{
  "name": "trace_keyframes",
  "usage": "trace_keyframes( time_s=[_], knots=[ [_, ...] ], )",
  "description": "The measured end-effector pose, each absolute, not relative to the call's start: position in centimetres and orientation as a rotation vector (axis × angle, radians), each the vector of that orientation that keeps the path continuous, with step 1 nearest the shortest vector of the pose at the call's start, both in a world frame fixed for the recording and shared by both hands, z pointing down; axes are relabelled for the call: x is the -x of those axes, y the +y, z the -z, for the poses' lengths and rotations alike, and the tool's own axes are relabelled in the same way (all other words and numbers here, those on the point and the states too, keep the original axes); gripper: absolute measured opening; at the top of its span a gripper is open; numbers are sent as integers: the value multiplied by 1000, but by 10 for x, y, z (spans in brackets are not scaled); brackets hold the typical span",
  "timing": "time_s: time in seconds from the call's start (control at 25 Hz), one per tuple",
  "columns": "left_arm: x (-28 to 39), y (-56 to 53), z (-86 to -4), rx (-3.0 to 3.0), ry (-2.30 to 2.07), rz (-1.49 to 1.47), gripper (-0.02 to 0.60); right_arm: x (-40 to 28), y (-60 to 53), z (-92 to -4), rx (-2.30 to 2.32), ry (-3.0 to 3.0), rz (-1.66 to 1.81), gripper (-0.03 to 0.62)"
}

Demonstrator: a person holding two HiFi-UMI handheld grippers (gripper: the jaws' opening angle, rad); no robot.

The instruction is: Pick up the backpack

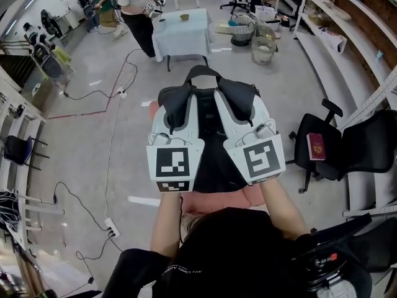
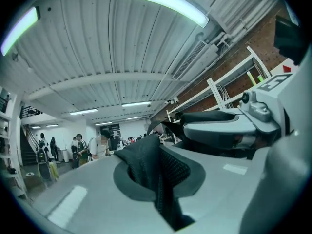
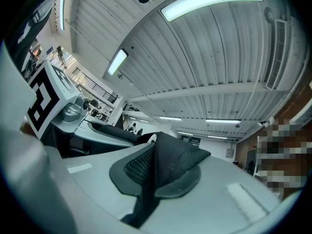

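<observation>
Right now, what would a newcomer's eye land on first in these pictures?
The black backpack held up at the centre of the head view, with the left gripper and right gripper each shut on one of its mesh shoulder straps. Next, a red booklet lying on the black office chair at right.

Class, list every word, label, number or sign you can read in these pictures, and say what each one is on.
None can be read outright.
Black shirt: a line of small white print, too small to read.
Red booklet on the office chair: gold emblem, lettering too blurred.
Marker cubes, left and right: black-and-white square patterns, no letters.
Backpack: no label shows.
Dark wall sign, left gripper view: too blurred.
</observation>
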State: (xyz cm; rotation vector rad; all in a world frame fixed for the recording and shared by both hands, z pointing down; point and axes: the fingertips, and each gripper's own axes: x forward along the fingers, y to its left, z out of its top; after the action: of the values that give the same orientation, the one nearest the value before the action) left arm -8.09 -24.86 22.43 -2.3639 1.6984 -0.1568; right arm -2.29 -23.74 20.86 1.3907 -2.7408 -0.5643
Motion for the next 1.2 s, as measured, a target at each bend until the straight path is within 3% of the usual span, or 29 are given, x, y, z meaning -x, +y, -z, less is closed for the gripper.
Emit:
trace_keyframes(
  time_s=[0.44, 1.2],
  knots=[
    [85, -259, -251, 2427, 1717, 222, 23, 29, -250, -236, -1364, -2711, 429, 27],
    [74, -264, -258, 2409, 1735, 242, 23, 21, -263, -240, -1321, -2764, 485, 28]
  ],
)
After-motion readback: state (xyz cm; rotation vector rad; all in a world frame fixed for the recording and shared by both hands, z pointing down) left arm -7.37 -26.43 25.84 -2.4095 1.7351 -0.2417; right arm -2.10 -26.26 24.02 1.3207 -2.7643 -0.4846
